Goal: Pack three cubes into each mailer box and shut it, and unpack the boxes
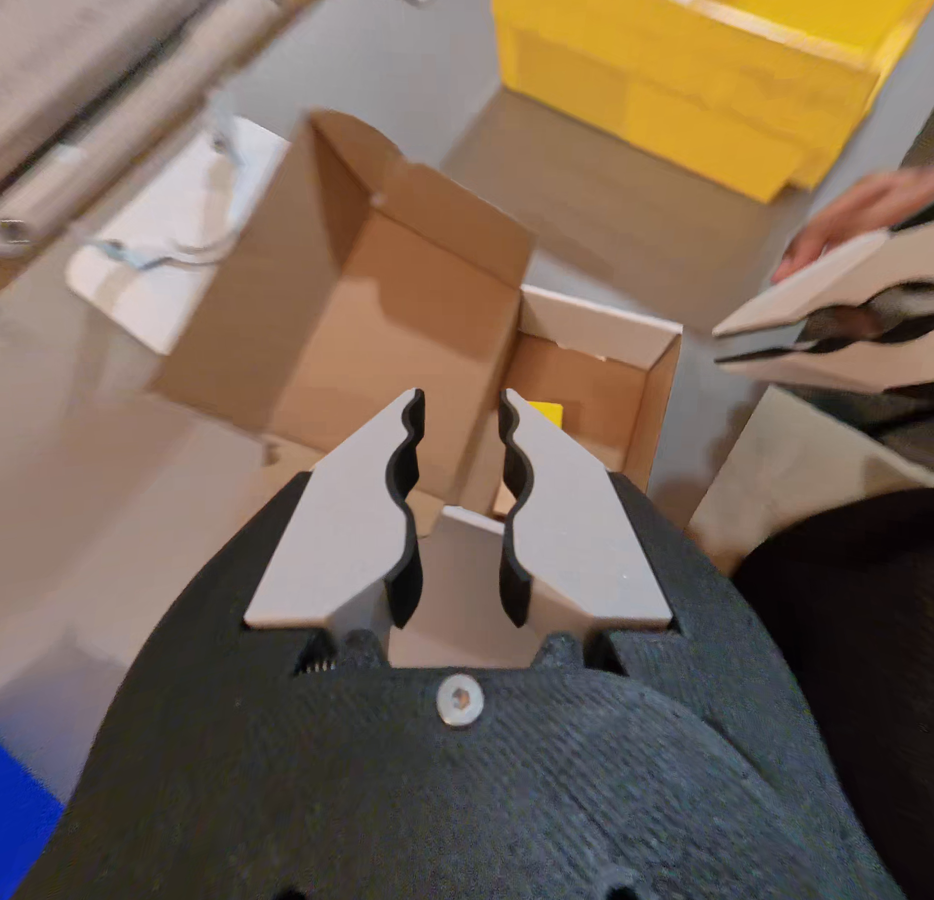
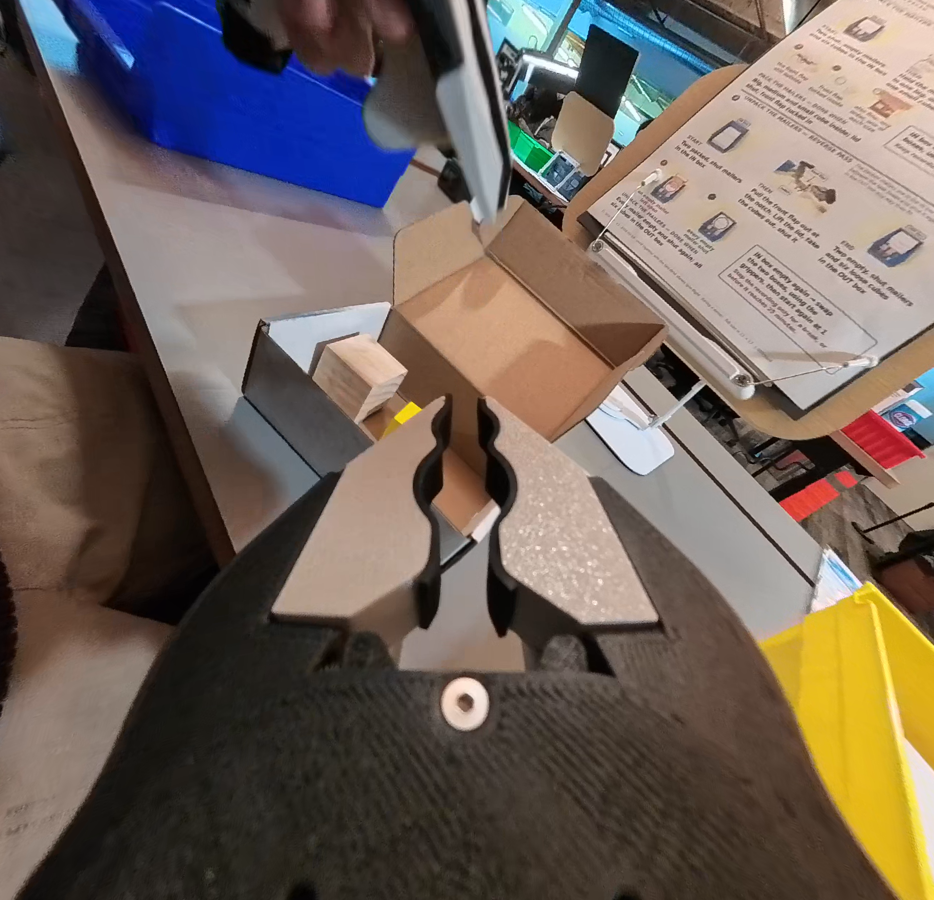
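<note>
Your left gripper point(image 1: 461, 396) hovers released above the open brown cardboard mailer box point(image 1: 581, 370); your right gripper point(image 2: 462, 403), beside it, also gapes, empty.

A grey table point(image 2: 212, 249) carries a blue bin point(image 2: 242, 98) at its far end. A yellow bin point(image 1: 672, 67) sits on it too. An instruction sheet point(image 2: 788, 209) leans on a white stand point(image 2: 632, 441).

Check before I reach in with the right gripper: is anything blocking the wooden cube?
Nothing covers the wooden cube: the lid stands raised. Only the yellow cube lies between it and the right gripper.
</note>
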`<state>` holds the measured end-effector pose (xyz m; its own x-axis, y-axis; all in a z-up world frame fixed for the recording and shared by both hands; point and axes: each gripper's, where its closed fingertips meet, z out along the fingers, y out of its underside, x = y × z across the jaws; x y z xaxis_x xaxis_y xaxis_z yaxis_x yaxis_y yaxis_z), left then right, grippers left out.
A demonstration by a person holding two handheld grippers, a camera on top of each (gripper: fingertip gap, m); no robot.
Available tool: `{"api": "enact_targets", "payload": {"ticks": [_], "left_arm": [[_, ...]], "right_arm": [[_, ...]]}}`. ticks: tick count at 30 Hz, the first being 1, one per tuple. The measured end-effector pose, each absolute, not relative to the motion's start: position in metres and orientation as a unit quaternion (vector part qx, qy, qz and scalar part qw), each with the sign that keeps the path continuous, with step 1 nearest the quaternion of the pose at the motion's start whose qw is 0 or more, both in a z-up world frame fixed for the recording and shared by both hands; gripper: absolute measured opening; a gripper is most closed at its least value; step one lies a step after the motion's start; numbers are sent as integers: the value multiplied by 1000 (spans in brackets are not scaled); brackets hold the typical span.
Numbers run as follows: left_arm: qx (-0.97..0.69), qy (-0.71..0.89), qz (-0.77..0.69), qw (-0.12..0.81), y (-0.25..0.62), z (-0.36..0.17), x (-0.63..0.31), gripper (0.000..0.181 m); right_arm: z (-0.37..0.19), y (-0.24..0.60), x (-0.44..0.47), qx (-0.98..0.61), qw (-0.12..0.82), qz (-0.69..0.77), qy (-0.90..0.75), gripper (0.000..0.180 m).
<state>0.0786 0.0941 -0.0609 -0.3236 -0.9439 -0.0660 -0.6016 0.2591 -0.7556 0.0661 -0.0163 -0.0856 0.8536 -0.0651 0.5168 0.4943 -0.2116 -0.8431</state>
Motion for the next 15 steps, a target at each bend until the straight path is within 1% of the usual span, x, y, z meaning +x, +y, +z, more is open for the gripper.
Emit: {"api": "enact_targets", "payload": {"ticks": [1,3,4,7,9,11,15], "left_arm": [[-529,728,-335,280,107,-46,76,31],[-556,689,-340,319,140,-19,65,46],[-569,669,-333,344,161,-6,56,49],[-610,597,-314,416,227,31,20,52],[-644,553,-281,447,275,40,-13,55],[-687,537,-221,437,319,25,-53,51],[-759,557,-127,311,364,-55,-127,46]], "right_arm": [[-86,-15,66,-744,612,-226,-146,8],[-86,-12,65,-744,613,-220,-147,8],[-86,-10,65,-745,614,-215,-147,9],[-88,-5,64,-746,617,-202,-147,8],[-88,-1,62,-746,619,-195,-149,8],[-89,2,60,-747,619,-190,-153,9],[-91,9,54,-746,619,-184,-163,9]]}}
